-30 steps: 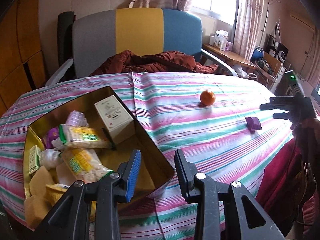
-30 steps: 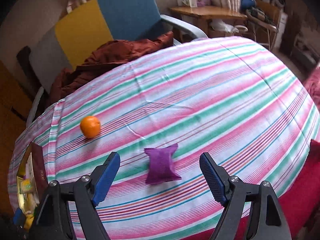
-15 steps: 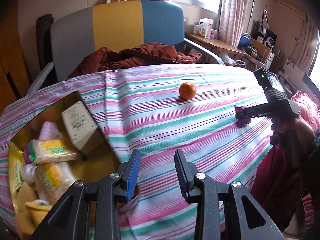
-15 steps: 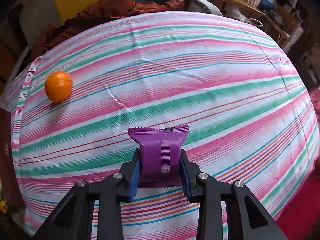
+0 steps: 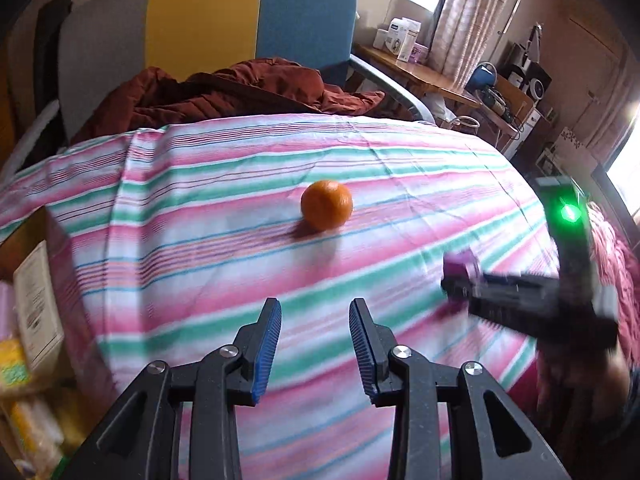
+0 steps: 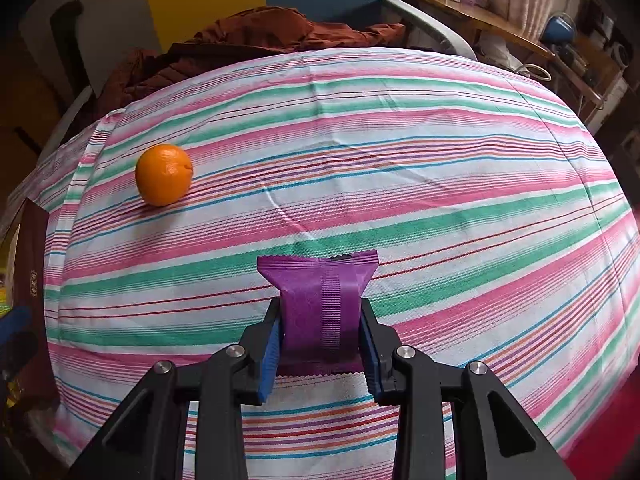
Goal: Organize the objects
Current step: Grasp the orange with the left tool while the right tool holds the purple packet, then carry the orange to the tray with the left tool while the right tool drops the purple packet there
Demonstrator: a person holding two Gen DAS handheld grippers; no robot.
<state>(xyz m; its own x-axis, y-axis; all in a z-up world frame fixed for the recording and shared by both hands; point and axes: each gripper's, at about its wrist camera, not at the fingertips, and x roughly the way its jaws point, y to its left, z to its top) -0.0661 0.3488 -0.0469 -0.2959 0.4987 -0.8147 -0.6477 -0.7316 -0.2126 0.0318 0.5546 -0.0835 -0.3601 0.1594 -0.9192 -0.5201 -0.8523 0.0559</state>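
One orange (image 6: 164,174), one tongs-held purple packet (image 6: 324,300).

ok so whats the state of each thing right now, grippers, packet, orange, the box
left gripper: open, empty, above the cloth
right gripper: shut on the purple packet
purple packet: clamped between the jaws, upright, ends sticking out
orange: loose on the striped tablecloth, untouched
box: open at the table's left edge, snacks inside
red jacket: crumpled on the chair behind

Left tool (image 5: 314,346) jaws parted and bare, right tool (image 6: 320,344) clamped on something
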